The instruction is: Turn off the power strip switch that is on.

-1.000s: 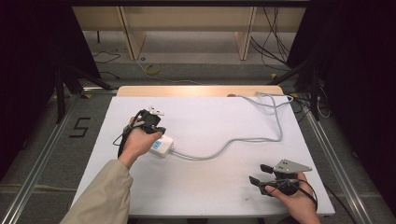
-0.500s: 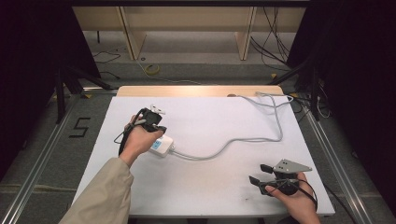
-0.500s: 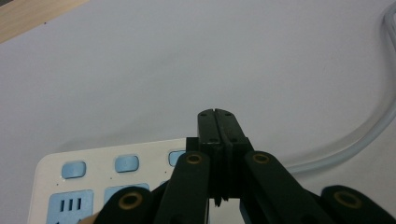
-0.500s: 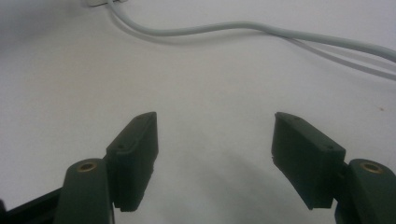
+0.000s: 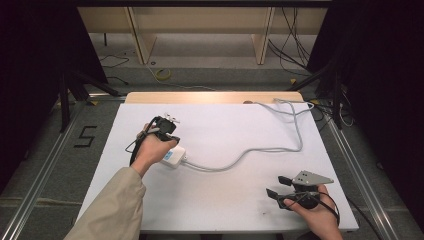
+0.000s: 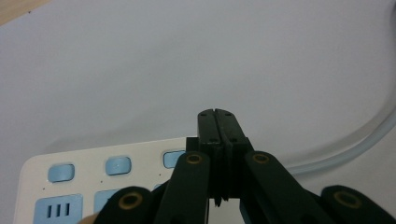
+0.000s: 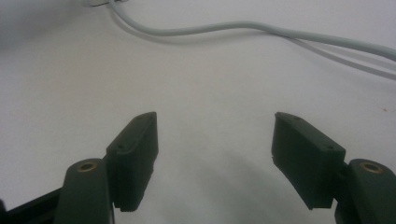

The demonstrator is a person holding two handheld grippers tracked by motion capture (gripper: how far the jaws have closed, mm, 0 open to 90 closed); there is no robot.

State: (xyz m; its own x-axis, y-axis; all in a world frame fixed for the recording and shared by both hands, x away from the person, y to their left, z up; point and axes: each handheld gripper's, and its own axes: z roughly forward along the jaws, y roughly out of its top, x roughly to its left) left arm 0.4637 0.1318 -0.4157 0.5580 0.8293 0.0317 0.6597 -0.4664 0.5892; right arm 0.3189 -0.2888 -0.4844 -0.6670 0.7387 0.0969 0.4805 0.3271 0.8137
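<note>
The white counter [image 5: 215, 200] carries little, which leaves the work easy to reach from the person's side. The largest thing on it is the grey cord [image 5: 280, 150]: it comes on at the far right corner, loops back on itself there and then snakes across the middle to the left, lying slack, so it looks to have enough play for the power strip to be nudged without the cord pulling it. The white power strip [image 5: 171, 156] lies flat at the left of the counter, sockets and pale blue switches facing up, just under the left hand [image 5: 152, 150]; that placing puts its switches straight below the tool. The left gripper [image 6: 217, 128] hangs over the strip's far edge with its fingers [image 6: 208, 126] pressed together, nothing between them; held shut like that they make a single blunt tip, which I judge suits pressing a switch better than grasping. Whether the tip touches the strip I cannot tell. The right gripper [image 7: 215, 154] rests near the front right corner, well apart from the strip, its fingers [image 7: 137, 144] spread wide over bare counter and holding nothing, apparently parked out of the way.
</note>
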